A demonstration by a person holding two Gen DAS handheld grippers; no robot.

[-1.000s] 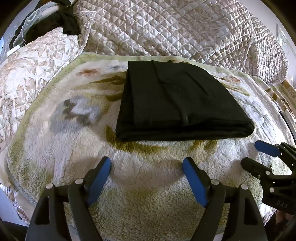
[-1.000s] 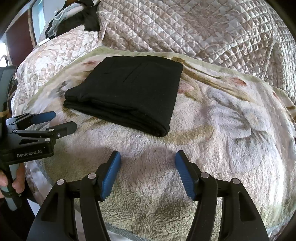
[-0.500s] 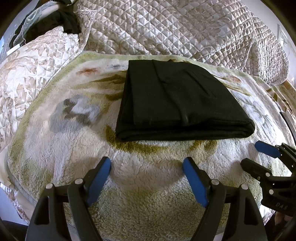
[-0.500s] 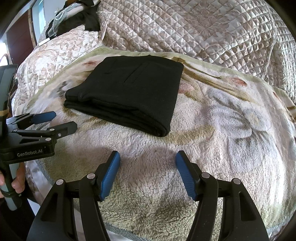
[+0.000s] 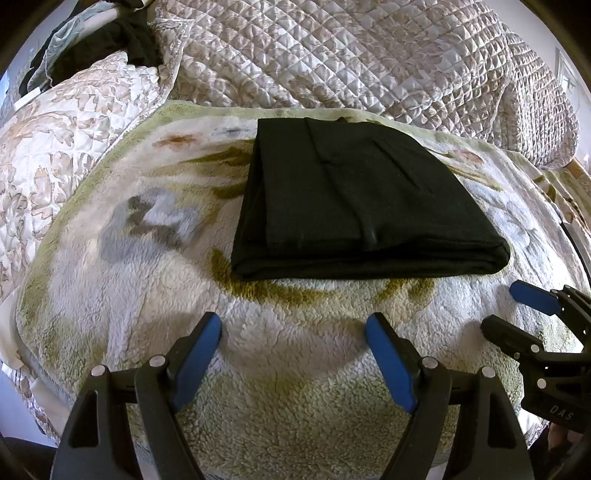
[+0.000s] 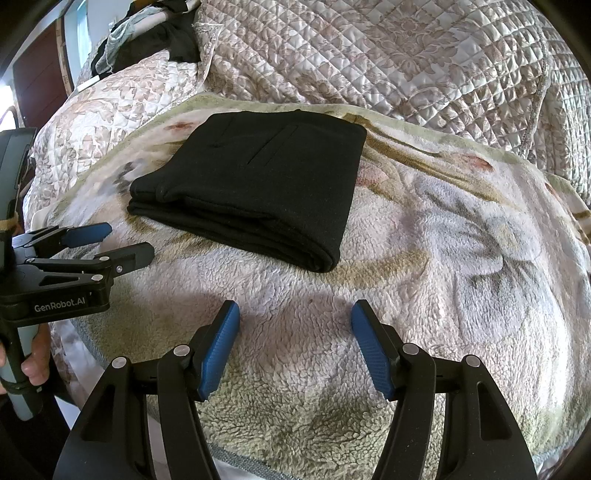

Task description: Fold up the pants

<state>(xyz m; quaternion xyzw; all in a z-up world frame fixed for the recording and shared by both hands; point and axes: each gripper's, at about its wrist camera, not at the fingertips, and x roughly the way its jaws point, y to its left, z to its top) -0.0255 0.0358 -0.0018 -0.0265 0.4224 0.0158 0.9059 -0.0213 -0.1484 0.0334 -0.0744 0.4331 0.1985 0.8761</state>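
Black pants [image 5: 354, 199] lie folded into a flat rectangle on a fleecy floral blanket [image 5: 295, 369]; they also show in the right wrist view [image 6: 258, 188]. My left gripper [image 5: 294, 328] is open and empty, hovering over the blanket just short of the pants' near edge. My right gripper [image 6: 295, 317] is open and empty, near the pants' right corner. Each gripper shows in the other's view: the right gripper [image 5: 506, 306] at the right edge, the left gripper [image 6: 125, 242] at the left edge, both open.
A quilted beige bedspread [image 5: 351, 55] is bunched behind the blanket. Dark clothes [image 5: 122, 33] lie heaped at the far left corner. The bed's near edge [image 6: 240, 465] runs just below the grippers. A person's hand [image 6: 33, 365] holds the left gripper's handle.
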